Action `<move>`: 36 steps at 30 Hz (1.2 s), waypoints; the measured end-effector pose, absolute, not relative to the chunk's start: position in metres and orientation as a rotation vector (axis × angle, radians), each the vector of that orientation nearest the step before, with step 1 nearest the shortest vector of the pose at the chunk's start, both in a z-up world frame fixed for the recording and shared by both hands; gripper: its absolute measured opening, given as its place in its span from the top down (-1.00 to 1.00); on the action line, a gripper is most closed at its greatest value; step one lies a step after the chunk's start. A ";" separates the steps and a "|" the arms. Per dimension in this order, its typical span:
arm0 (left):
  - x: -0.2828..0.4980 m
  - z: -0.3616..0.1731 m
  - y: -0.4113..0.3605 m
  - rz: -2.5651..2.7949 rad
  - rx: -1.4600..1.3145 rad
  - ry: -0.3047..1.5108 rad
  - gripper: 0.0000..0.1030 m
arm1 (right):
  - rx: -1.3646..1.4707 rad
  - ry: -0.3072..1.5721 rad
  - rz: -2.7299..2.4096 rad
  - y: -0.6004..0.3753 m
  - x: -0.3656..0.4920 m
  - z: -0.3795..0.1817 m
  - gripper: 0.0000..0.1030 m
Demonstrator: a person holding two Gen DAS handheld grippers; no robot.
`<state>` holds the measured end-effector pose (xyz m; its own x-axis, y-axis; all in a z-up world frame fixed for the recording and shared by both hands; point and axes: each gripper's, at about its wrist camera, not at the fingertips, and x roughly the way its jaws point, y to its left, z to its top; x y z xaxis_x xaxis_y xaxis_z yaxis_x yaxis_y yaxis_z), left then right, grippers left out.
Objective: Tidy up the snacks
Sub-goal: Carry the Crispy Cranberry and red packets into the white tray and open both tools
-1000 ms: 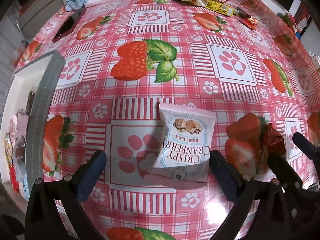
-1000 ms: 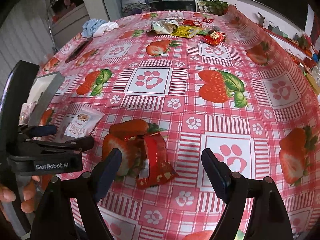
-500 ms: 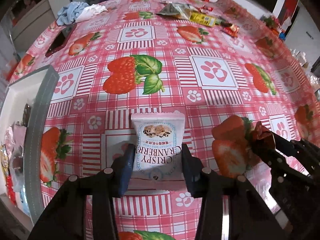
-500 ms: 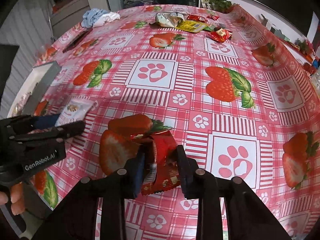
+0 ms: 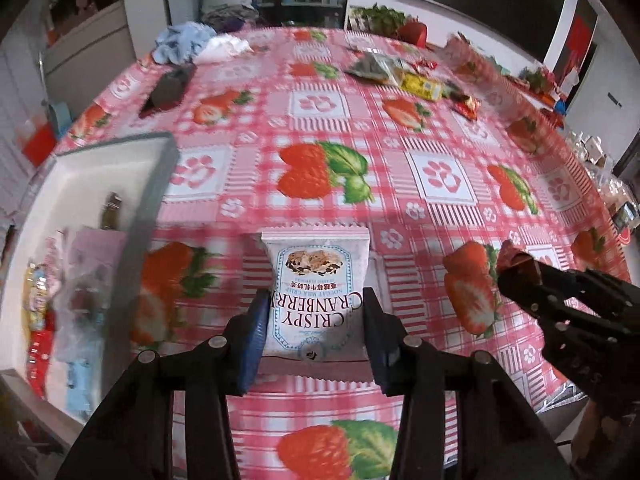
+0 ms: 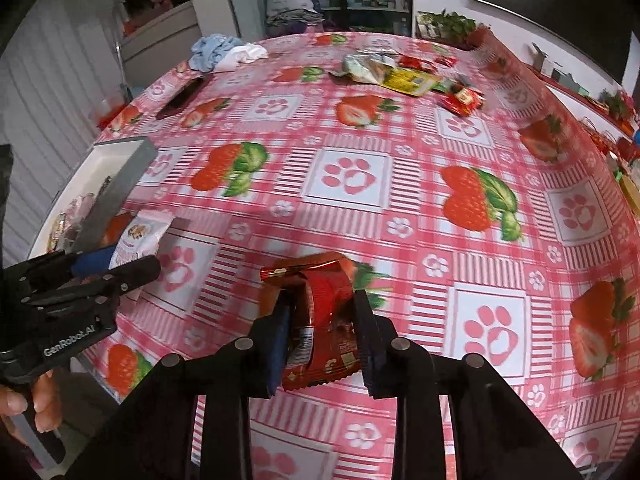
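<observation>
Jaws of the left gripper [image 5: 316,332] clamp the white cranberry-crisp packet [image 5: 316,280]; the right gripper [image 6: 320,336] pinches a crinkled red foil wrapper [image 6: 320,312], both presumably bound for the white open box [image 5: 116,160] at far left.

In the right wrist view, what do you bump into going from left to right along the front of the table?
Left gripper holding the cranberry snack packet → right gripper holding the red snack wrapper.
</observation>
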<state>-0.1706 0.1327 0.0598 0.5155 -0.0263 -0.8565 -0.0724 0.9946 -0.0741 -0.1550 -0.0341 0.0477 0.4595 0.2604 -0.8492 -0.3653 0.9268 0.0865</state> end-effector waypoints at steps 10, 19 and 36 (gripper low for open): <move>-0.188 0.092 0.184 0.078 -0.129 0.963 0.07 | -0.117 1.030 0.495 0.020 -0.154 0.064 0.39; -0.191 0.126 0.269 0.150 -0.177 0.971 0.07 | -0.157 1.037 0.641 0.095 -0.149 0.091 0.39; -0.170 0.088 0.371 0.321 -0.073 1.095 0.07 | -0.286 1.067 0.844 0.248 -0.118 0.111 0.39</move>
<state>-0.1705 0.3714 0.0877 0.4173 0.2199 -0.8818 -0.2911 0.9515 0.0996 -0.1175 0.2477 0.1111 0.2146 0.4677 -0.8575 -0.7266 0.6631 0.1798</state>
